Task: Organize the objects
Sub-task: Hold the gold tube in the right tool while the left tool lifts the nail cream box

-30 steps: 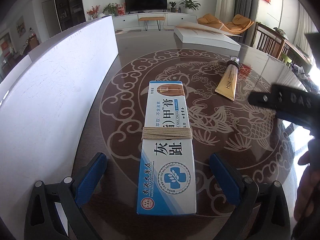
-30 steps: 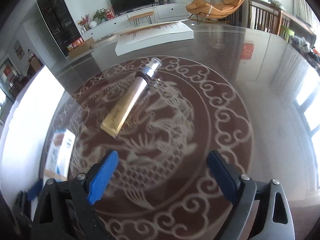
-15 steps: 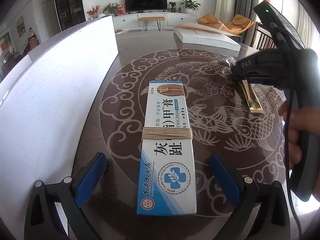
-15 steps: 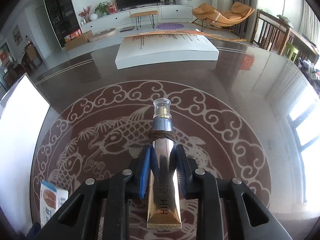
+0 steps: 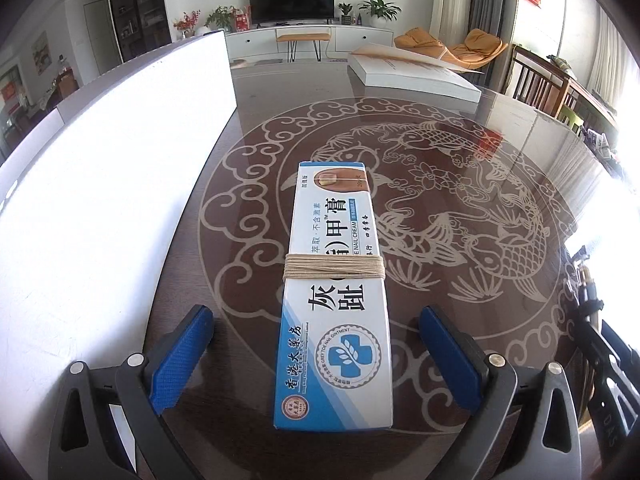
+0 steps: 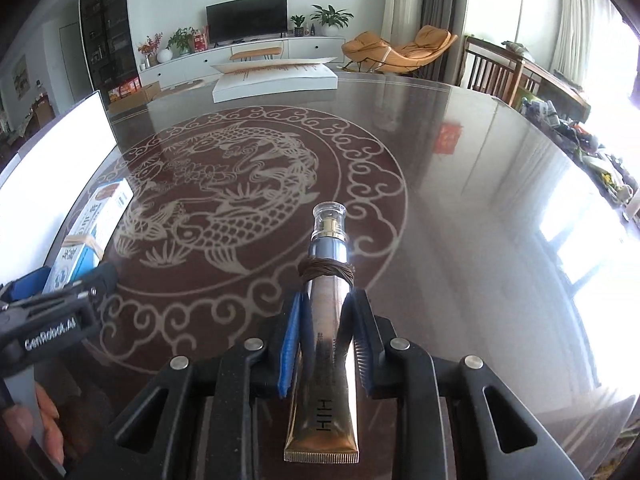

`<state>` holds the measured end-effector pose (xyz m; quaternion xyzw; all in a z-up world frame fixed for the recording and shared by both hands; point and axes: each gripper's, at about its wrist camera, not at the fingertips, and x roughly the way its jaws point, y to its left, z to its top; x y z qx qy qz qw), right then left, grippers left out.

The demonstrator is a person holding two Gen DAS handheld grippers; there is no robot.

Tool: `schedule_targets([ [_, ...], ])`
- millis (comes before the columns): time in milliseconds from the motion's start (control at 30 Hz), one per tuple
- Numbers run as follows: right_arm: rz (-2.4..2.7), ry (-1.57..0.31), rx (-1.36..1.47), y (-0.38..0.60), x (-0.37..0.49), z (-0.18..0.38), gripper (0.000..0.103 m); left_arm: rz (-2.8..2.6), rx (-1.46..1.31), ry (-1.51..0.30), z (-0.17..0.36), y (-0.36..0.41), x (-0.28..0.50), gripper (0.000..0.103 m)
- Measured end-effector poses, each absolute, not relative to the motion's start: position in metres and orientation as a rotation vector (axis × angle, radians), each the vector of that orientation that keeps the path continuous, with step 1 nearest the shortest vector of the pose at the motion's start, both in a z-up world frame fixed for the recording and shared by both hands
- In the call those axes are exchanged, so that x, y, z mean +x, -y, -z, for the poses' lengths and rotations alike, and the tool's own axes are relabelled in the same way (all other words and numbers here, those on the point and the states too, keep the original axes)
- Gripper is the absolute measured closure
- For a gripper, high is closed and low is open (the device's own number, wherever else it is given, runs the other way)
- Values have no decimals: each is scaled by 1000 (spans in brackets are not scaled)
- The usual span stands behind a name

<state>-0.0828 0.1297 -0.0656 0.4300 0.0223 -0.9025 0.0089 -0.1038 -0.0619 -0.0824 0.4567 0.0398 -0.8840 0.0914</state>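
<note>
**Tube gripped over the glossy worktop**

My right tongs [image 6: 324, 312] clamp the gold tube [image 6: 326, 344]. My left tongs [image 5: 316, 356] gape around the blue-and-white box [image 5: 334, 304], lying mid-worktop [image 5: 460, 184], dark with a carved fish medallion. Beyond the far edge: living room, television [image 5: 291, 2].

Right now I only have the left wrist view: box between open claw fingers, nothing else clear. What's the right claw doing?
Observer: The right claw is shut on a gold tube, gripped at mid-body.
Operator: Which way does the tube point?
Observer: Its clear cap points away from the camera, and the crimped end hangs toward it.
Operator: Anything wrapped on it, like the string on my box?
Observer: Yes, a brown cord is wound round it just ahead of the fingers.
Operator: Where's my box from there?
Observer: The blue and white box lies at the far left on the table, beside the left claw.
</note>
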Motion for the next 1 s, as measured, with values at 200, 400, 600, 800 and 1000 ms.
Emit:
schedule_targets([
  [200, 2825, -26, 1347, -137, -70, 65, 76, 2626, 1357, -117, 82, 62, -104, 0],
  [400, 2793, -51, 1359, -131, -73, 68, 32, 2626, 1357, -117, 82, 62, -104, 0],
  [600, 2763, -58, 1379, -130, -74, 70, 15, 2626, 1357, -118, 82, 62, -104, 0],
  [800, 2738, -68, 1399, -127, -74, 74, 3, 2628, 1356, -131, 82, 63, -105, 0],
  [1000, 2734, -61, 1400, -128, -74, 74, 1, 2608, 1436, -124, 83, 64, -116, 0],
])
